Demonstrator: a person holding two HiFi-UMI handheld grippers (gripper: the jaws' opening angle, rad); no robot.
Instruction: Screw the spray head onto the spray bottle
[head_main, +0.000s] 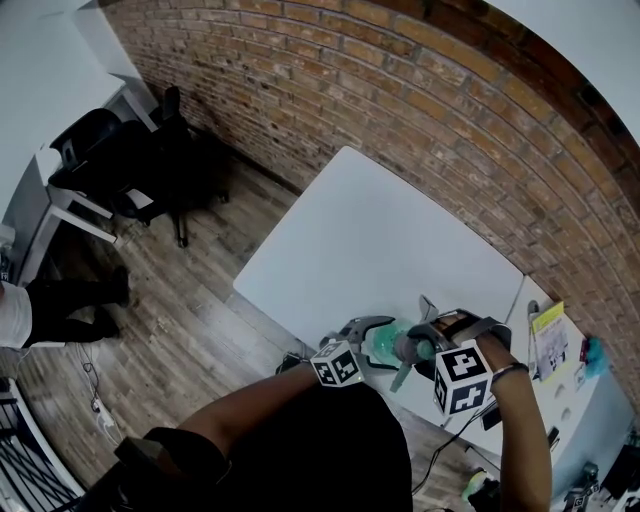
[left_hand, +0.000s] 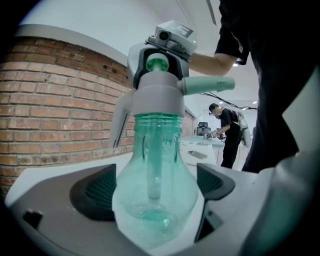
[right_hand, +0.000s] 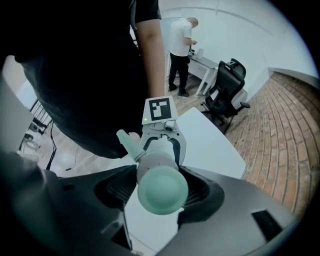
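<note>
A clear green spray bottle (left_hand: 155, 195) stands upright between the jaws of my left gripper (left_hand: 156, 200), which is shut on its round body. A grey and green spray head (left_hand: 159, 95) sits on the bottle's neck, nozzle pointing right. My right gripper (right_hand: 161, 192) is shut on the spray head (right_hand: 161, 185) from above. In the right gripper view the left gripper (right_hand: 161, 131) shows just beyond it. In the head view both grippers meet at the near edge of the white table (head_main: 380, 240): left gripper (head_main: 368, 338), bottle (head_main: 385, 345), spray head (head_main: 408, 350), right gripper (head_main: 428, 345).
A brick wall (head_main: 400, 90) runs behind the table. A black office chair (head_main: 150, 160) stands on the wooden floor at the left. A second white surface (head_main: 560, 390) at the right holds small items. Other people stand in the background (right_hand: 180, 50).
</note>
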